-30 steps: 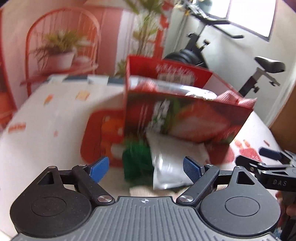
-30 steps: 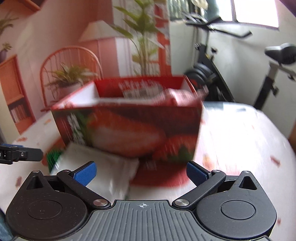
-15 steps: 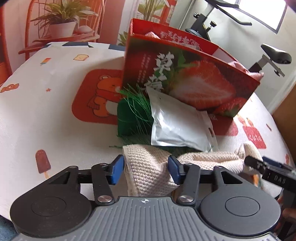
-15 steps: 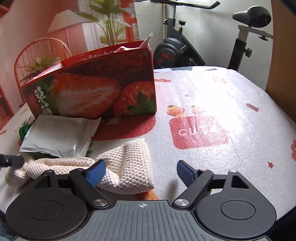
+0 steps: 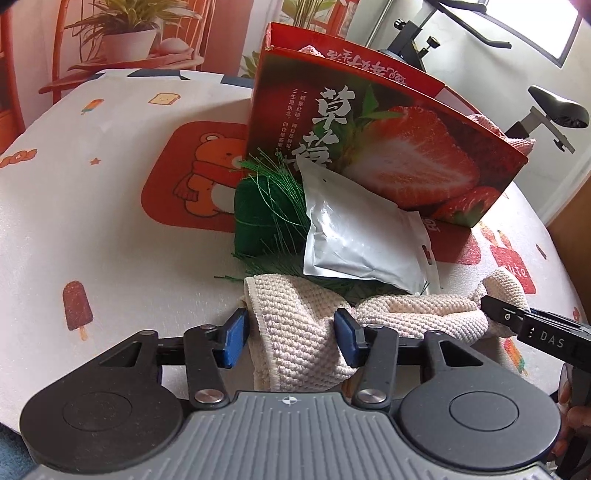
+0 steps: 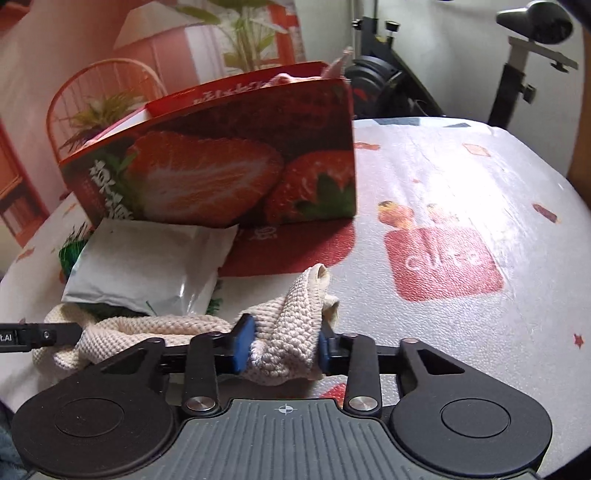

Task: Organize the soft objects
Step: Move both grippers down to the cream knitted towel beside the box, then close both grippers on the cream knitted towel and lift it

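A cream knitted cloth (image 5: 299, 332) lies along the near table edge; it also shows in the right wrist view (image 6: 288, 332). My left gripper (image 5: 290, 338) has its jaws around one end of the cloth, closed on it. My right gripper (image 6: 282, 345) is shut on the other end. A red strawberry box (image 5: 388, 147) stands behind, with a pink cloth (image 5: 517, 142) inside. A silver pouch (image 5: 354, 236) and a green tasselled item (image 5: 266, 214) lie against the box.
The table has a white printed cover (image 5: 110, 229). An exercise bike (image 5: 546, 110) and a chair with a potted plant (image 5: 125, 33) stand behind the table. The right gripper's tip (image 5: 535, 328) shows in the left wrist view.
Both grippers came down from in front of the box to the cream cloth. The left closed on one end, then the right closed on the other end.
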Motion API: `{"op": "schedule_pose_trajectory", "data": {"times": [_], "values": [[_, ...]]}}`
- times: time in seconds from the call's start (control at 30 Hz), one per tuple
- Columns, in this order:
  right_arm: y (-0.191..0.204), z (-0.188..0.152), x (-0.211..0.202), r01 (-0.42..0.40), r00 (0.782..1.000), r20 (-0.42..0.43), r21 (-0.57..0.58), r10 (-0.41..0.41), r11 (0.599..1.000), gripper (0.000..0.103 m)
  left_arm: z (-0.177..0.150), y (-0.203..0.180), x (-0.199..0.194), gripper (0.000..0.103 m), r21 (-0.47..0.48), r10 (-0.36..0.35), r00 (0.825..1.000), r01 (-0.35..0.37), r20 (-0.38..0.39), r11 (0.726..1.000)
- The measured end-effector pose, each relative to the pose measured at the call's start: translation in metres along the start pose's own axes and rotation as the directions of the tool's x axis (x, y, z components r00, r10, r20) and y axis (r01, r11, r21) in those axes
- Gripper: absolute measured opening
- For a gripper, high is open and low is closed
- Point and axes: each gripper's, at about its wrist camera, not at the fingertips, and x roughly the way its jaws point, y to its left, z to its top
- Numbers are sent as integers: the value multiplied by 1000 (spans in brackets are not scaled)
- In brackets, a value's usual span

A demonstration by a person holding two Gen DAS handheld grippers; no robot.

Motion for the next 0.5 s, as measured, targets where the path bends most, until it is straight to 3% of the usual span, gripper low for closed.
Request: {"op": "schedule_pose_trajectory", "data": {"times": [0.07,0.17,0.5], "values": [[-1,0,-1,-3,1000,-6,17,3,1000,29,-2,2,-2,37,-10,-25,1000,25,2,1000],[-3,1,-2,-5,1000,-18,69,6,998,26,-2,-2,-4,24,-5,-44,999,44,3,999],[6,2,-9,-44,999,-28,61,45,997,20,-1,0,-15,17,-11,-10,999,10,53,1000]]}}
